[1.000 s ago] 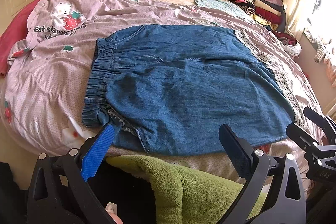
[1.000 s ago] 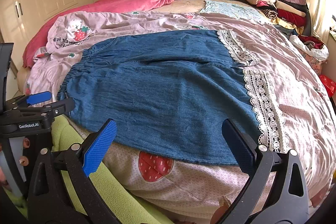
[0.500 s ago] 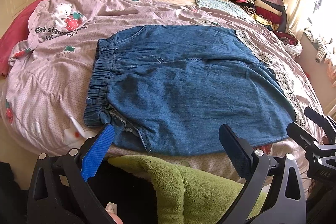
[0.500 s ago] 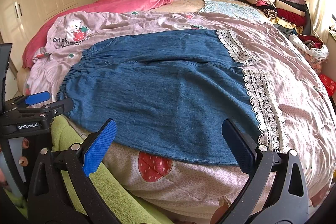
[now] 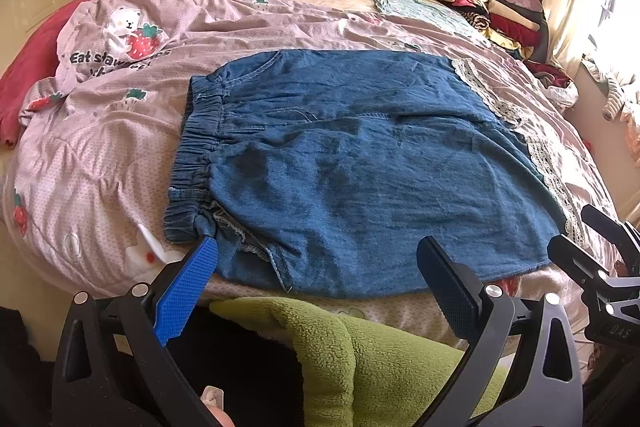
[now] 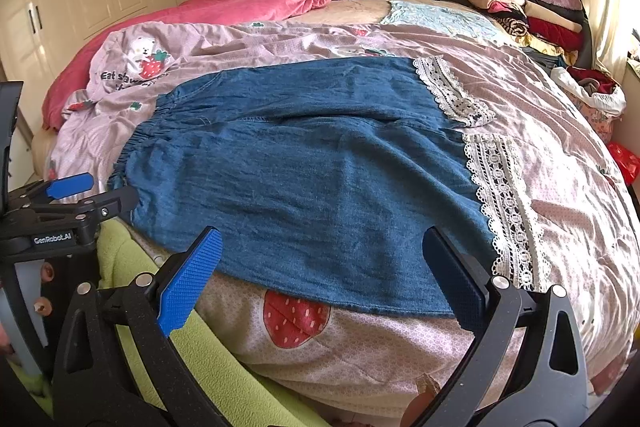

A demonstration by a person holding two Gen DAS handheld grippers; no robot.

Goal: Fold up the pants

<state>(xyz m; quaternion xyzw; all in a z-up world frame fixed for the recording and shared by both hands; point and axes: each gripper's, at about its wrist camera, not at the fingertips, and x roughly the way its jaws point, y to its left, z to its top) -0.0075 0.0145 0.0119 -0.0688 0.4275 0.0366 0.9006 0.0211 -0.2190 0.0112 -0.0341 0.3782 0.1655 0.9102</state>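
Blue denim pants spread flat across the middle of the frame, over a pink strawberry-print quilt; elastic waistband at centre-left, lace-trimmed cuffs toward the right edge. Not yet folded, as far as can be judged; near hem close to the bed's front edge at the lower centre.

Left gripper low in the frame, jaws spread wide, empty, blue pad just beside the waistband's near corner (touching or merely close, impossible to tell). Right gripper likewise wide and empty, hovering over the near hem at lower centre of its view.

Likely risks from here:
- Pinching only the top layer at the bunched waistband corner, leaving the under layer behind and skewing the fold.
- Catching the quilt along with the denim, since both lie soft and rumpled together.
- Snagging the open lace with a fingertip.
- Uneven lift between the two sides, dragging the pants toward the bed's edge, near the green fleece at the bottom.

Stacked clothes at upper right, well apart.
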